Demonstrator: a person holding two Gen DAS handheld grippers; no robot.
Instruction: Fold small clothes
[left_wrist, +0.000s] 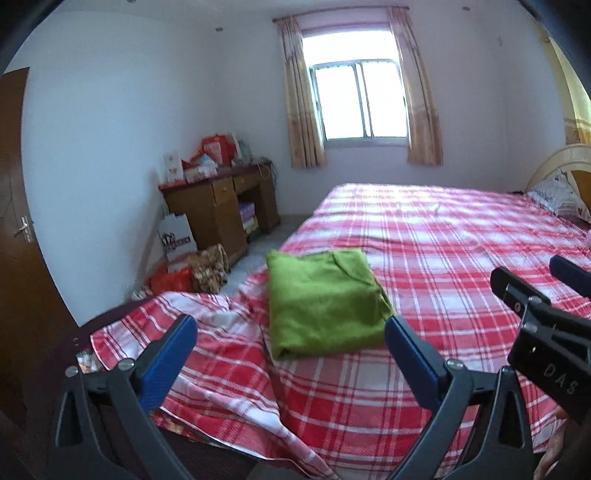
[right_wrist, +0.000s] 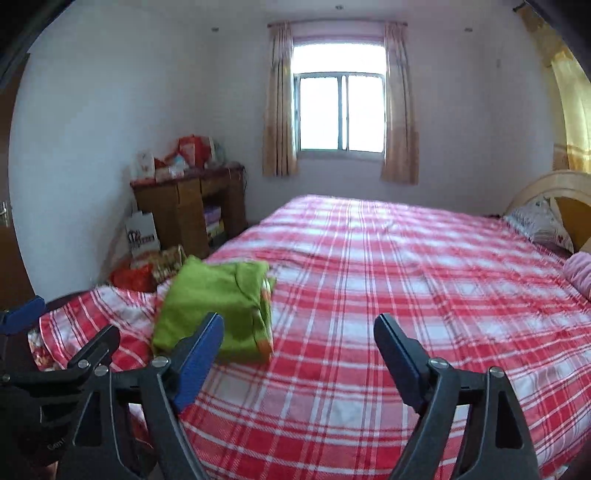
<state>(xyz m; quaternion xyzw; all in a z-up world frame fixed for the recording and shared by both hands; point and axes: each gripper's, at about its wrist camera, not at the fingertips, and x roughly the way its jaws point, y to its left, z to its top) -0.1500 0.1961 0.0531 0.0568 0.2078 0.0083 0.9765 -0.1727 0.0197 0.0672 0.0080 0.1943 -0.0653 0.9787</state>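
A green garment lies folded into a rectangle on the red and white plaid bed, near the bed's foot corner. It also shows in the right wrist view, left of centre. My left gripper is open and empty, held above the bed just short of the garment. My right gripper is open and empty, to the right of the garment over bare plaid sheet. The right gripper also shows at the right edge of the left wrist view.
A wooden desk piled with red bags and boxes stands against the left wall, with bags on the floor beside it. A pillow, a headboard and a pink striped cloth are at the far right. A brown door is at the left.
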